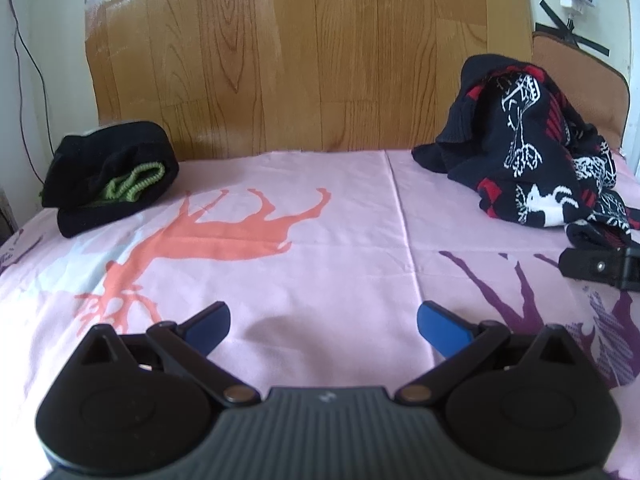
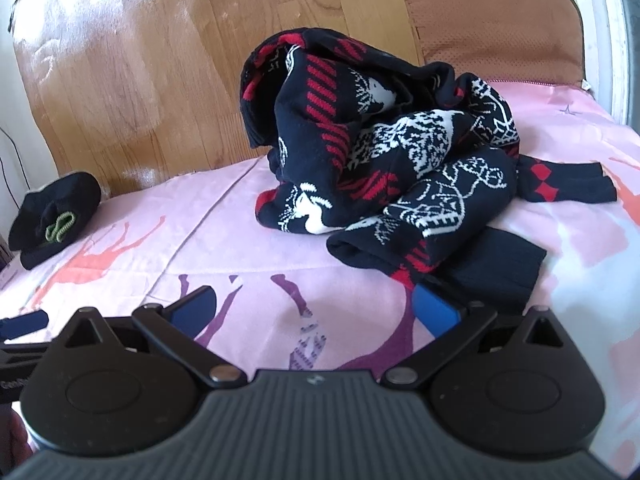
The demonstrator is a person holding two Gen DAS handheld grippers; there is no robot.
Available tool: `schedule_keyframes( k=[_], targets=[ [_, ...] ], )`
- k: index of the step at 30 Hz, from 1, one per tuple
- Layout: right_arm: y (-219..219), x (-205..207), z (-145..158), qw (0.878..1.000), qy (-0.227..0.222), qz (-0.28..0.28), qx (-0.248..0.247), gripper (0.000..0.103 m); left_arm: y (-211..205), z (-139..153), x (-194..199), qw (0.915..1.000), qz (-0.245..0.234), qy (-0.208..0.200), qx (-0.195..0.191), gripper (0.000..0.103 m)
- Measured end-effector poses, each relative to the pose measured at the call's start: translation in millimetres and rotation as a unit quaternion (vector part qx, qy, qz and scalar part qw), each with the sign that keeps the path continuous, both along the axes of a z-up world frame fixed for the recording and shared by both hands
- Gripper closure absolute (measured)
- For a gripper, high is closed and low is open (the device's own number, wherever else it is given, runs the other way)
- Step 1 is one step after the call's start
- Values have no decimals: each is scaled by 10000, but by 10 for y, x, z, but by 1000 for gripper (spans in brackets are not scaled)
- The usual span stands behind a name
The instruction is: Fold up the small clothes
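A crumpled navy knit sweater (image 2: 384,160) with red and white patterns lies heaped on the pink sheet; in the left wrist view the sweater (image 1: 532,152) is at the far right. A folded dark garment (image 1: 112,176) with a green band sits at the back left, small in the right wrist view as the folded garment (image 2: 56,216). My left gripper (image 1: 322,328) is open over bare sheet. My right gripper (image 2: 312,308) is open, its right blue finger (image 2: 434,310) close to the sweater's dark cuff. Part of the right gripper (image 1: 600,268) shows at the left view's right edge.
The pink sheet (image 1: 320,220) with orange and purple deer prints covers the bed. A wooden headboard panel (image 1: 300,52) stands behind. A brown cushion (image 2: 492,24) leans at the back right. A cable (image 1: 24,52) hangs down the left wall.
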State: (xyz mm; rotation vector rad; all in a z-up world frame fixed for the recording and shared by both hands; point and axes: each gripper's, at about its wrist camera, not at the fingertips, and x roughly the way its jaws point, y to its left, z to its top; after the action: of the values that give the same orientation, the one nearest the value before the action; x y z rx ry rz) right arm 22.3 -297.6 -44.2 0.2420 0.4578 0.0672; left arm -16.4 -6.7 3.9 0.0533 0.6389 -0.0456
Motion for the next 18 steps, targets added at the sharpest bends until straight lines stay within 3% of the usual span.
schedule_keyframes(
  k=[4,18],
  targets=[
    [-31,-13,4,9998,-61,8,191,0,79,-31,68,9994,35,268,-211,0],
    [-39,1,2,9994,-107,5,341,0,64,-29,63,9991,-79,402,-73,0]
  ],
)
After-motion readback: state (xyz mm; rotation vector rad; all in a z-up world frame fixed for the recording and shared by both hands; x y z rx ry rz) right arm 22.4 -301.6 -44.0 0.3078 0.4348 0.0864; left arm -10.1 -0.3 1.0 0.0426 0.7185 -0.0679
